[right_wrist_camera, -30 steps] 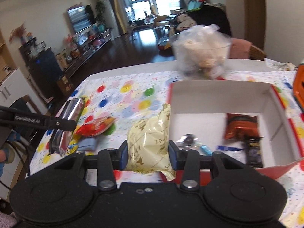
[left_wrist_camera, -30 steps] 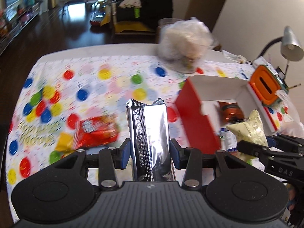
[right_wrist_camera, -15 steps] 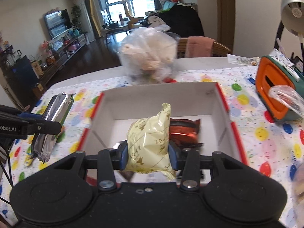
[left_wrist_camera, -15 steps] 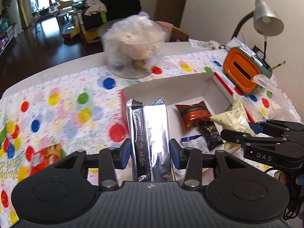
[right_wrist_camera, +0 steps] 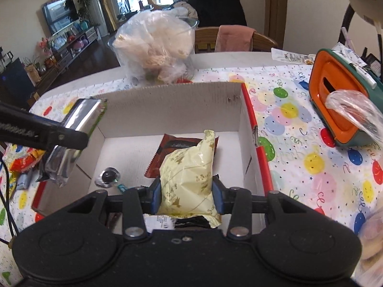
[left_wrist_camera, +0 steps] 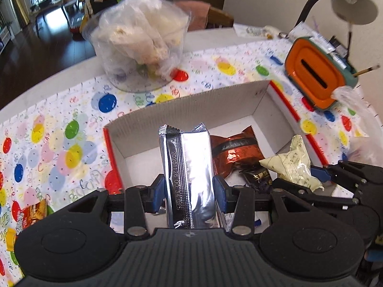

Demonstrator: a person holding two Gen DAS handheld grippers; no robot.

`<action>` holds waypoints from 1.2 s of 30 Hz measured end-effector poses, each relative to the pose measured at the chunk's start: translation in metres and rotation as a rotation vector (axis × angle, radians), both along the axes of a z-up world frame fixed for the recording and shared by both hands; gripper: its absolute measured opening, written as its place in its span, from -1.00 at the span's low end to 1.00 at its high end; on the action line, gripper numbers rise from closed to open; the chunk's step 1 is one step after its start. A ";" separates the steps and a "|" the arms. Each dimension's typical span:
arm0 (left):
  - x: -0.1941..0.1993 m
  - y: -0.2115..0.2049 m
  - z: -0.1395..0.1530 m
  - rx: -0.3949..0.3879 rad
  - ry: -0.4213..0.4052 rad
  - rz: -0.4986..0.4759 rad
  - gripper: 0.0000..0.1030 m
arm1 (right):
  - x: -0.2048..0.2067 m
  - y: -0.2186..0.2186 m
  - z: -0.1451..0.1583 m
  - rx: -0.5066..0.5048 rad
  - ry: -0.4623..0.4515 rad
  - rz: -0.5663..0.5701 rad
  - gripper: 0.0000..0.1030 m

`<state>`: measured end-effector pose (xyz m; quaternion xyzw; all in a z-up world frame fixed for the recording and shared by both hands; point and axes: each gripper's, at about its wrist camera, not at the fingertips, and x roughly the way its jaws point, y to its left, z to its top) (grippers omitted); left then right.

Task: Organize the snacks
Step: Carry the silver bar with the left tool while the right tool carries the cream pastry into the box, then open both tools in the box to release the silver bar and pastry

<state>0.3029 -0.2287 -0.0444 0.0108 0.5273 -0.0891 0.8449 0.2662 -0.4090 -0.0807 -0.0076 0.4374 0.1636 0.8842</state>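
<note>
My left gripper (left_wrist_camera: 189, 189) is shut on a silver foil snack bar (left_wrist_camera: 186, 167) and holds it over the near left part of the white cardboard box with red sides (left_wrist_camera: 191, 100). My right gripper (right_wrist_camera: 186, 191) is shut on a pale yellow snack packet (right_wrist_camera: 189, 174) above the box's (right_wrist_camera: 172, 105) floor. A red-brown foil snack (left_wrist_camera: 237, 153) and a small dark packet (left_wrist_camera: 258, 178) lie in the box. The silver bar also shows at the left of the right wrist view (right_wrist_camera: 71, 138), and the yellow packet at the right of the left wrist view (left_wrist_camera: 292, 165).
A clear plastic bag of pale snacks (left_wrist_camera: 141, 40) stands behind the box. An orange and green container (left_wrist_camera: 316, 74) and a desk lamp (left_wrist_camera: 352, 2) are at the right. A red snack bag (left_wrist_camera: 28, 215) lies on the balloon-print tablecloth (left_wrist_camera: 59, 131) at the left.
Both grippers have moved forward over the box with their snacks still held. The box and the plastic bag look closer now.
</note>
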 end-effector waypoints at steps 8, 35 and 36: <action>0.031 -0.019 -0.029 0.041 0.104 -0.030 -0.17 | 0.022 0.009 -0.021 -0.011 0.080 0.040 -0.22; 0.041 -0.037 -0.054 0.116 0.189 -0.091 -0.10 | 0.019 0.032 -0.028 -0.093 0.093 0.119 0.07; 0.039 -0.037 -0.052 0.112 0.182 -0.091 -0.08 | 0.018 0.032 -0.027 -0.088 0.092 0.116 0.08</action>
